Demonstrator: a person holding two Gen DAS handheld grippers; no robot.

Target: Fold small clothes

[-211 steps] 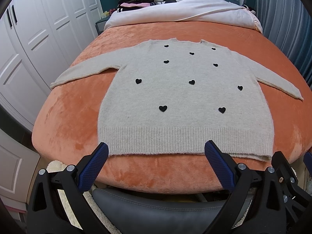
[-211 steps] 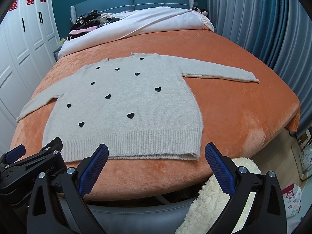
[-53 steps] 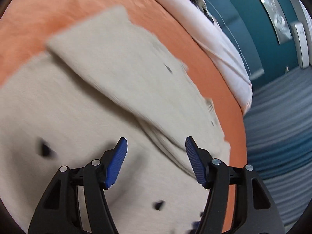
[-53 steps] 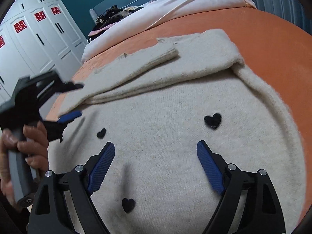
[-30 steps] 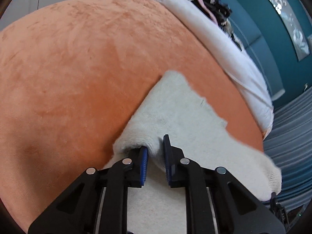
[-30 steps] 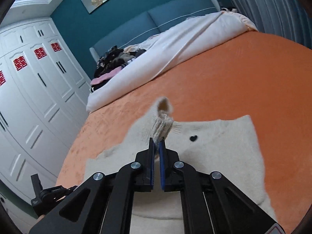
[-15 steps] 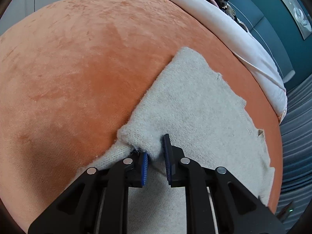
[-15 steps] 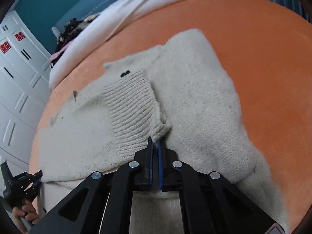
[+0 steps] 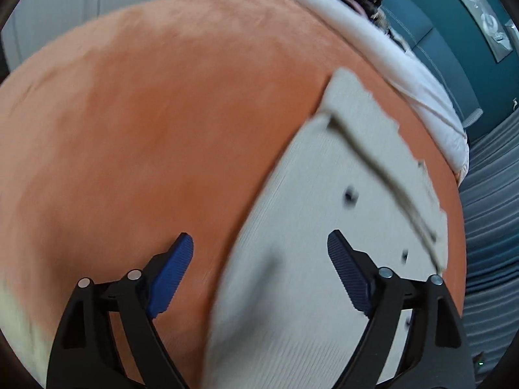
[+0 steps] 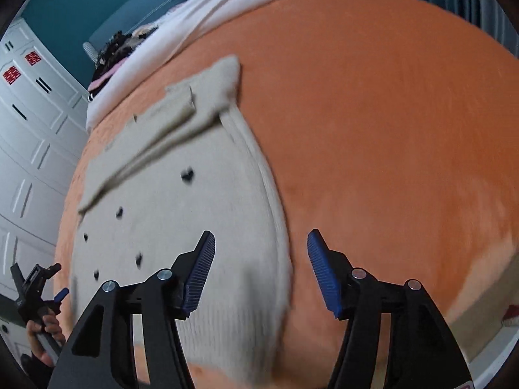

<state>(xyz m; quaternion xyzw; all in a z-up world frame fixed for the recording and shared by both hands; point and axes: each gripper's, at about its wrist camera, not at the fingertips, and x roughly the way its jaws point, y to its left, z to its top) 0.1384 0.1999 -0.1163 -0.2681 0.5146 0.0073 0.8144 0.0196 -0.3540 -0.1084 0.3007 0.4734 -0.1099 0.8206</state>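
Nearest in the left wrist view, the left gripper (image 9: 259, 259) has its jaws opening, well apart, with nothing pinched between them; half a second ago they were clamped on a fold of knit. It hangs over the left edge of the sweater (image 9: 324, 243), one blue pad over the orange bedspread (image 9: 146, 129) and the other over the cloth. The right gripper (image 10: 261, 265) is likewise opening and empty, where it earlier held the ribbed hem; it straddles the sweater's right edge.

The beige sweater (image 10: 194, 227) lies flat on the bed, black hearts showing, both sleeves folded across its upper part. A second ago the hem was lifted; now it lies back down near the bed's foot. Both views are motion-blurred.

Farther off lies a white duvet (image 10: 194, 26), then dark clothes (image 10: 113, 48) by the headboard.
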